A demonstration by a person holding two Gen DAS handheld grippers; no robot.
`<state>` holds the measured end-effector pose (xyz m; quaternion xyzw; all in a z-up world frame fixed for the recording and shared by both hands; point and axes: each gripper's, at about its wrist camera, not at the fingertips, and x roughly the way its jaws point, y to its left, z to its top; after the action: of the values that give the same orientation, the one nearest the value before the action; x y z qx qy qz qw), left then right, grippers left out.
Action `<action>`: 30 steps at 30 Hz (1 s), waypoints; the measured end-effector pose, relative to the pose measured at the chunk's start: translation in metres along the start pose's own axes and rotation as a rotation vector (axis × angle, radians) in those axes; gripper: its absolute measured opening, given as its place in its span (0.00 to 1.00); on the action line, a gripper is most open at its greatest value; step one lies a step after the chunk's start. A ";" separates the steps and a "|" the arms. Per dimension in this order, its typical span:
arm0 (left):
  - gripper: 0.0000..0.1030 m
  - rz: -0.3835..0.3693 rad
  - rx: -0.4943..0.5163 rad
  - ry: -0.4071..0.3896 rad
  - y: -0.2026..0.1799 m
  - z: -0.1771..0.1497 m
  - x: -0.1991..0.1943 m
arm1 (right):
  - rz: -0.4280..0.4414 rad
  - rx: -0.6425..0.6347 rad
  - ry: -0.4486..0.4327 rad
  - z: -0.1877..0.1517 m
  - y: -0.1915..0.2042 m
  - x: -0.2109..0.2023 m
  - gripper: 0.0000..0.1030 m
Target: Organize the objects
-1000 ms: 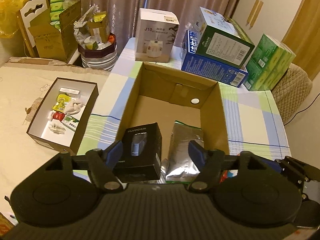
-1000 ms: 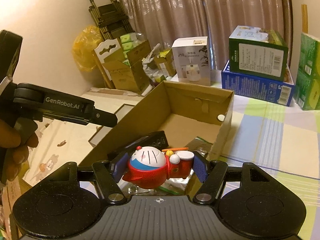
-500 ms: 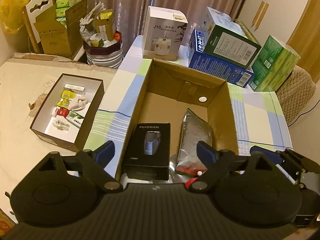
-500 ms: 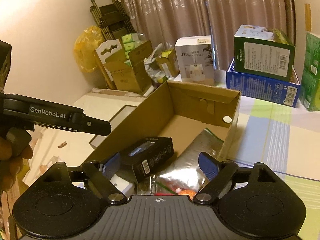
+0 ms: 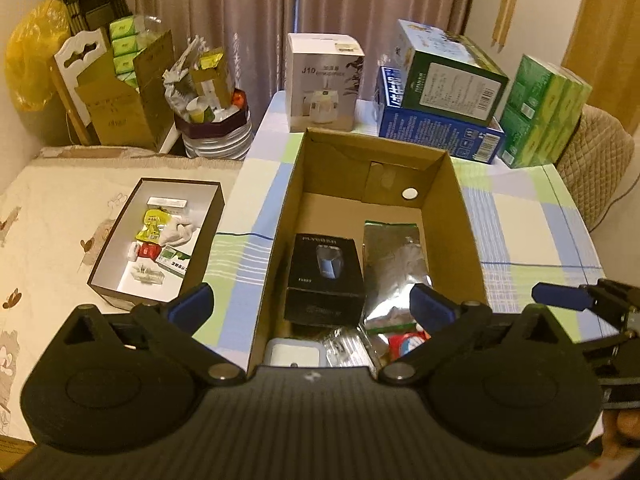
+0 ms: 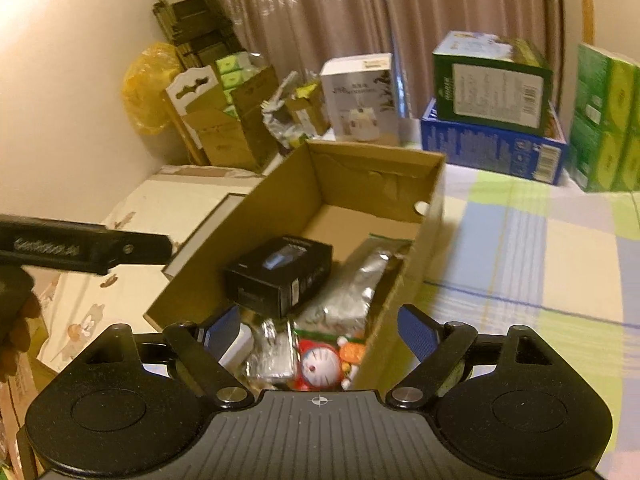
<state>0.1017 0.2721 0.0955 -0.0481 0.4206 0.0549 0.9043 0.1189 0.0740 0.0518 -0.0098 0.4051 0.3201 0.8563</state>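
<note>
An open cardboard box (image 5: 452,184) (image 6: 434,208) stands on the checked tablecloth. Inside lie a black razor box (image 5: 325,276) (image 6: 280,276), a silver foil bag (image 5: 394,256) (image 6: 352,292), a white item (image 5: 293,356) and a red and blue Doraemon toy (image 6: 318,368), partly seen in the left wrist view (image 5: 406,343). My left gripper (image 5: 310,302) is open and empty above the box's near end. My right gripper (image 6: 320,330) is open and empty just above the toy.
A dark shallow tray (image 5: 120,236) with several small items lies left of the box. A white J10 box (image 5: 324,84), stacked blue and green cartons (image 5: 440,108) and green tissue packs (image 5: 540,112) stand behind. The right gripper's finger shows at the right (image 5: 560,296).
My right gripper opened and let the Doraemon toy drop into the box. My left gripper opened wider and pulled back and up from the black razor box.
</note>
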 end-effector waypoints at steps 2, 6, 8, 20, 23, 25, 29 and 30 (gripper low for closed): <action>0.99 0.004 0.002 -0.014 0.000 -0.007 -0.007 | -0.010 0.016 0.005 -0.004 -0.001 -0.007 0.81; 0.99 0.009 0.011 -0.028 -0.001 -0.018 -0.021 | -0.027 0.030 0.010 -0.012 -0.001 -0.024 0.81; 0.99 0.011 0.001 -0.044 0.000 -0.024 -0.030 | -0.033 0.034 0.006 -0.016 -0.002 -0.032 0.81; 0.99 -0.004 0.054 -0.043 -0.011 -0.055 -0.071 | -0.082 0.069 0.021 -0.047 0.004 -0.070 0.82; 0.99 -0.027 0.040 -0.050 -0.014 -0.065 -0.078 | -0.081 0.084 0.015 -0.055 0.005 -0.076 0.82; 0.99 -0.024 0.037 -0.058 -0.016 -0.071 -0.081 | -0.093 0.086 0.005 -0.059 0.006 -0.080 0.82; 0.99 -0.020 0.032 -0.062 -0.021 -0.084 -0.084 | -0.117 0.098 -0.014 -0.064 0.007 -0.088 0.82; 0.99 -0.018 0.028 -0.064 -0.022 -0.087 -0.085 | -0.119 0.099 -0.013 -0.066 0.006 -0.089 0.82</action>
<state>-0.0150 0.2335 0.1055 -0.0374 0.3918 0.0423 0.9183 0.0287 0.0131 0.0714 0.0104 0.4137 0.2484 0.8758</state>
